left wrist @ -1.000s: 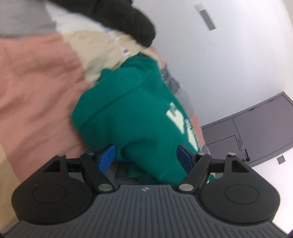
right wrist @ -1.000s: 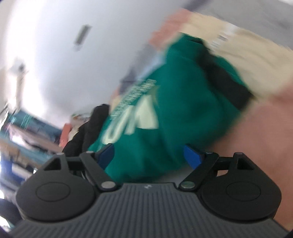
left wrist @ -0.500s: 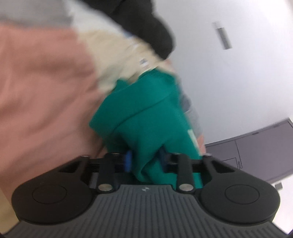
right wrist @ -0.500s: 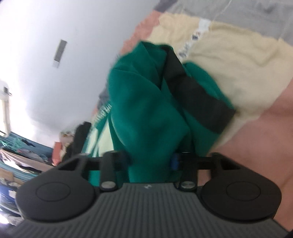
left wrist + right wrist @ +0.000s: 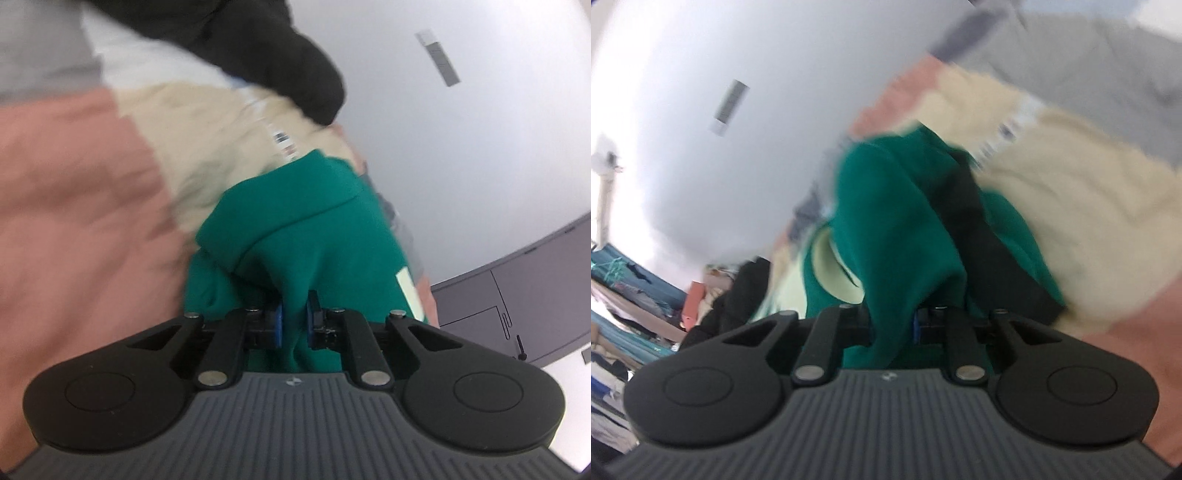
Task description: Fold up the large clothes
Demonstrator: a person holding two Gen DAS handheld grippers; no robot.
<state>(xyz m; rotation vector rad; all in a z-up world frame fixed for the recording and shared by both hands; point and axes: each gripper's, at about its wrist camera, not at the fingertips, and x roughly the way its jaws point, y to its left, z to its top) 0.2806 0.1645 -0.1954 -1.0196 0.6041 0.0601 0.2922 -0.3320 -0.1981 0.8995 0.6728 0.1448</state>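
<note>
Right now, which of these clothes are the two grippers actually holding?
The green sweatshirt: left gripper and right gripper both pinch it. The cream garment and black garment lie untouched.

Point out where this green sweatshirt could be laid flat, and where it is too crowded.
Free: the pink cover, bordered by the cream patch and the green sweatshirt. Crowded: the far end, where a black garment overlaps the cream patch. Both tongs, left tongs and right tongs, have just closed on the sweatshirt.

Cream fabric [image 5: 207, 147]: spread ahead of the claw.
Pink fabric [image 5: 66, 192]: laid left of the claw.
Black garment [image 5: 280, 55]: heaped far ahead.
Grey cabinet [image 5: 532, 288]: seen right of the claw.
</note>
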